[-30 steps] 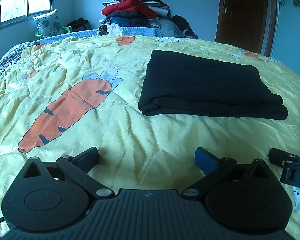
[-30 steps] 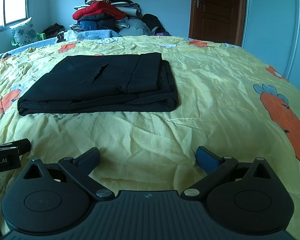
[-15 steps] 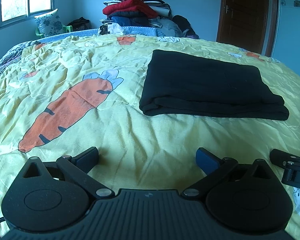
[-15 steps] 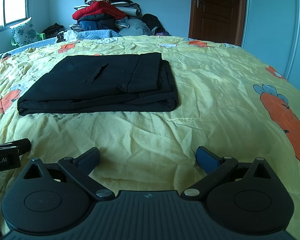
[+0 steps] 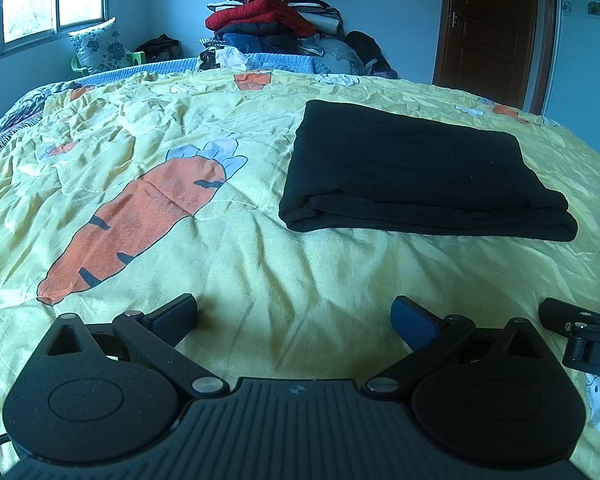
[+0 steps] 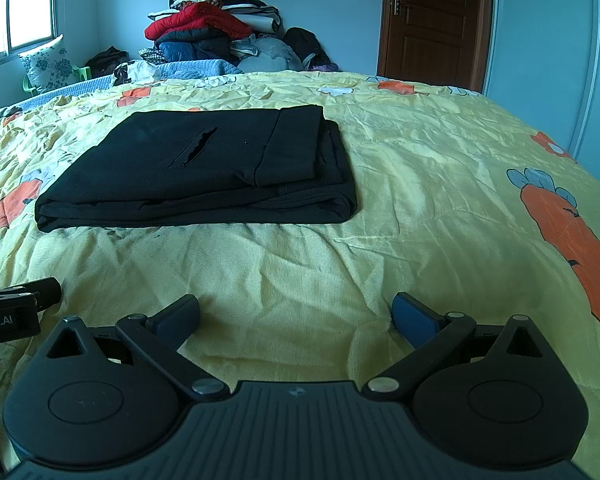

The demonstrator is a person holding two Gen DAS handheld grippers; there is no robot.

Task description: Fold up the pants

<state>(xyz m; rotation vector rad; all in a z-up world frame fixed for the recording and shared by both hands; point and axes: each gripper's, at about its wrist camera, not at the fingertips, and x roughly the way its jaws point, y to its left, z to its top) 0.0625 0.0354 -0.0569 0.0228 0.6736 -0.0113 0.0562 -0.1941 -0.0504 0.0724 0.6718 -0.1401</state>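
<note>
Pants [image 5: 416, 172] lie folded in a flat black rectangle on the bed [image 5: 260, 264], mid-quilt, short of the clothes pile [image 5: 272, 20] at the far wall. Left tongs [image 5: 294, 318] spread apart, holding nothing, low over the bed near of the pants. Right tongs [image 6: 296, 316] likewise apart, holding nothing, just beside the left tongs. Neither touches the pants.

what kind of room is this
Most likely a home bedroom. The folded black pants lie on a bed under a yellow carrot-print bedspread; a heap of clothes and bedding is stacked against the far wall, and a brown wooden door stands to the right.
</note>
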